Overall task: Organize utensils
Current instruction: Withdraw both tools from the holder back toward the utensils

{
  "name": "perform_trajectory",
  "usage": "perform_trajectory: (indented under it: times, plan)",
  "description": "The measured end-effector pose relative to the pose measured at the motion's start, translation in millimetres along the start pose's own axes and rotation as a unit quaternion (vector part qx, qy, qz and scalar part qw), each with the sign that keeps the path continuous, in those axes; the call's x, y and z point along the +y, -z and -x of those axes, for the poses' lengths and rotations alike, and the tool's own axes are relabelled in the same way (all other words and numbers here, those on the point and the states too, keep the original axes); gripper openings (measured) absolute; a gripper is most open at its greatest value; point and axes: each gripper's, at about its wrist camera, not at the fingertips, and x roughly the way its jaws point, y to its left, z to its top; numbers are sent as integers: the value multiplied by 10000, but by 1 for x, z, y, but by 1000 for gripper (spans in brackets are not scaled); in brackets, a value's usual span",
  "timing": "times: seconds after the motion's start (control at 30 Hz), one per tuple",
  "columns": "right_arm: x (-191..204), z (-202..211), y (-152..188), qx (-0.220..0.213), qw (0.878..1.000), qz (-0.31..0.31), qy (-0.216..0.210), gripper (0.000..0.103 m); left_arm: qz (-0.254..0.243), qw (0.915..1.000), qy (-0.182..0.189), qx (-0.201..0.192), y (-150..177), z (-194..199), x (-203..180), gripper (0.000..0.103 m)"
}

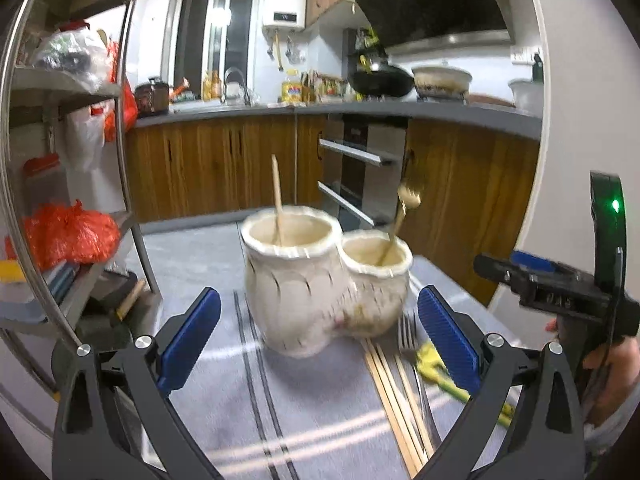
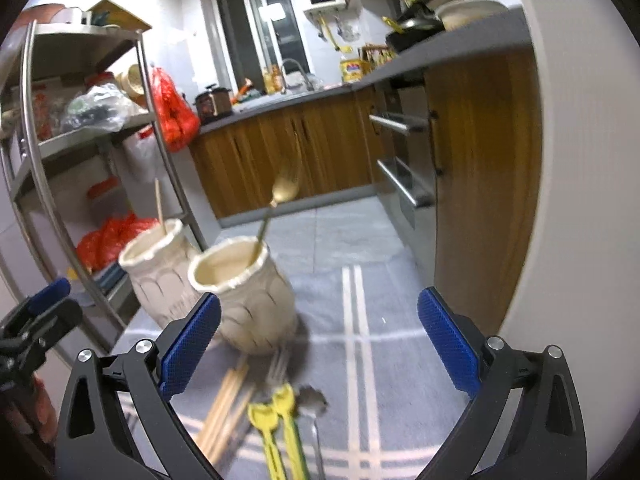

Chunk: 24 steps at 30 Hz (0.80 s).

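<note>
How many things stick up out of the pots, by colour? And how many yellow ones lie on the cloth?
Wooden chopstick in the bigger pot: 1
Gold utensil in the smaller pot: 1
Yellow utensils on the cloth: 2
Total: 4

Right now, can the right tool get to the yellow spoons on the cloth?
Probably yes. The right tool is open and empty, and the yellow spoons lie uncovered just ahead between its fingers.
</note>
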Motion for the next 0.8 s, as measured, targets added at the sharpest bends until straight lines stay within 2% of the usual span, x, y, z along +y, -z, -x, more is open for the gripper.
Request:
perform_trajectory:
  times: [0.23, 0.37, 0.47, 0.53, 0.73, 0.8]
  plan:
    - [-8, 5, 9, 96, 9999, 17, -112, 98, 17, 9966, 157, 811, 40, -15, -11, 97]
    - [-7, 3, 12, 190, 9997, 83, -141, 98, 31, 9896, 32, 1436, 60, -33, -14, 97]
    - [-7, 5, 16, 228, 9995, 137, -180, 98, 62, 9843, -22, 1764, 69, -43, -15, 97]
    - [-6, 6, 17, 247, 9994, 182, -184, 98, 35, 9822, -21, 1878, 74, -46, -17, 97]
    - [-9, 9, 18, 284, 9992, 207, -187, 98, -229, 9772, -345, 2085, 84, -50, -23, 97]
    - [-9, 8, 18, 282, 9992, 210, -186, 98, -233, 9769, -324, 2100, 87, -50, -23, 97]
